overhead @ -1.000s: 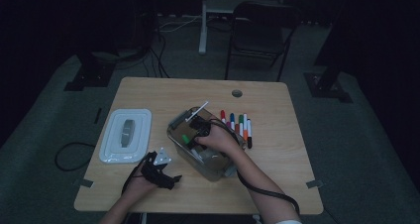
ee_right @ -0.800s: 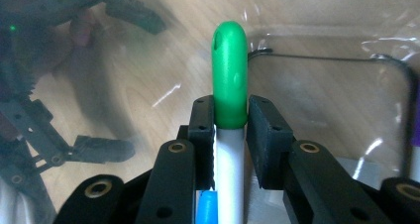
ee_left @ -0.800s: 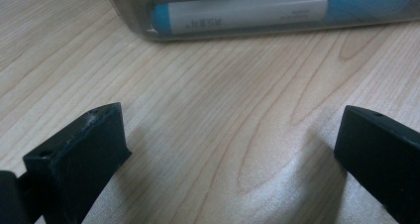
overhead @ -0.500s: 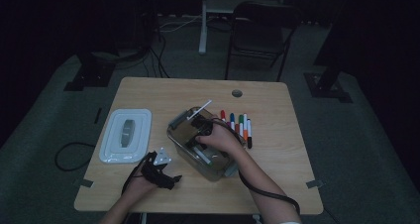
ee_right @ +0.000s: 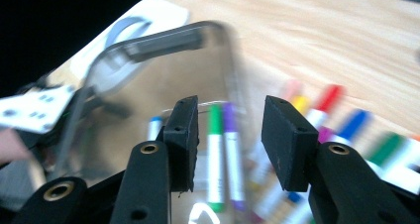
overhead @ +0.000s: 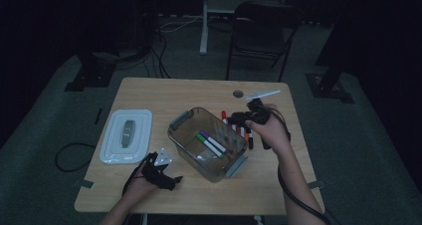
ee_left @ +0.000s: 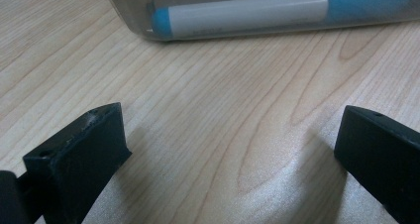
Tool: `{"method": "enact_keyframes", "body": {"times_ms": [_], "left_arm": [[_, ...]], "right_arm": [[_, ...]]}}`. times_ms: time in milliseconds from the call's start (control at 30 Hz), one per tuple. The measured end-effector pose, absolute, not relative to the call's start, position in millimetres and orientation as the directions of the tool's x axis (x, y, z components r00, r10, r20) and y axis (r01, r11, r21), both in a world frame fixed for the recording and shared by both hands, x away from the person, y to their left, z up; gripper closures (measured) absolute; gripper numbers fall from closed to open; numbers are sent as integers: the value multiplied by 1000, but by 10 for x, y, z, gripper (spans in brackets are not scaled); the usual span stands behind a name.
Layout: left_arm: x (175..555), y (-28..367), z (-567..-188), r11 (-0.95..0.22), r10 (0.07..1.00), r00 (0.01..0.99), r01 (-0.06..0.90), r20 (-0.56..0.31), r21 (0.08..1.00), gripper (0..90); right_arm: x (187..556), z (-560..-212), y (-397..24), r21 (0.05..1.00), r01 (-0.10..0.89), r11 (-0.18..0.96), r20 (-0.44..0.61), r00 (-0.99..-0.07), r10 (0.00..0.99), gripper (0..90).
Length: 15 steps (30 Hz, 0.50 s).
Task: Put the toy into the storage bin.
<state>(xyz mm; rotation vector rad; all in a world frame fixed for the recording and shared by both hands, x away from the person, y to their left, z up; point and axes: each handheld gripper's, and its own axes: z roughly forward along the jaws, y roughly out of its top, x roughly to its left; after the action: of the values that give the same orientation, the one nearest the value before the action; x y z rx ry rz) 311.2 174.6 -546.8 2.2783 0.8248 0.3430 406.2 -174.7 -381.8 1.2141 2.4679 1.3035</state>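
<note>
**Right gripper over the marker row, jaws parted and empty**

On the wooden table point(overhead: 149, 93) a clear plastic bin point(overhead: 208, 143) sits near the middle, set at a slant. Two markers lie side by side on its floor, a green marker point(overhead: 205, 140) and a purple marker point(overhead: 215, 141), both pointing roughly from 10 o'clock to 4 o'clock in the high view. A further marker with blue ends point(ee_left: 277, 13) shows through the bin's wall in the left gripper view.

At about 3 o'clock from the bin, just beside its wall, a row of loose markers point(overhead: 242, 130) lies on the table; the right gripper view shows red, yellow, blue, green and purple caps among them, blurred.

The right gripper point(overhead: 251, 116) is held in the hand above this row, at 3 o'clock from the bin's centre. Its jaws have just been opening; they stand partly apart, with nothing between the pads point(ee_right: 184, 135). In its own view the gripper point(ee_right: 229, 142) looks down past the bin's near rim at the green and purple markers inside.

The left gripper point(overhead: 160, 172) rests low at the table's near edge, at about 7 o'clock from the bin. Its jaws stand wide apart with only bare wood between them, and the bin's wall is just ahead of its tips point(ee_left: 74, 149).

A white lid point(overhead: 127, 135) with a grey handle lies flat at 9 o'clock from the bin, well apart from it.
</note>
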Motion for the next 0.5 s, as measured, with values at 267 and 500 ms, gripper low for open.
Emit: {"method": "enact_keyframes", "body": {"times_ms": [267, 500], "left_arm": [[3112, 1747, -5467, -570, 644, 765, 464, 17, 678, 4], [3113, 1748, -5468, -570, 643, 765, 464, 17, 678, 4]], "right_arm": [[4189, -4183, -2257, 696, 679, 233, 245, -530, 812, 607], [4478, -4887, -2329, 589, 790, 168, 215, -354, 910, 622]]}}
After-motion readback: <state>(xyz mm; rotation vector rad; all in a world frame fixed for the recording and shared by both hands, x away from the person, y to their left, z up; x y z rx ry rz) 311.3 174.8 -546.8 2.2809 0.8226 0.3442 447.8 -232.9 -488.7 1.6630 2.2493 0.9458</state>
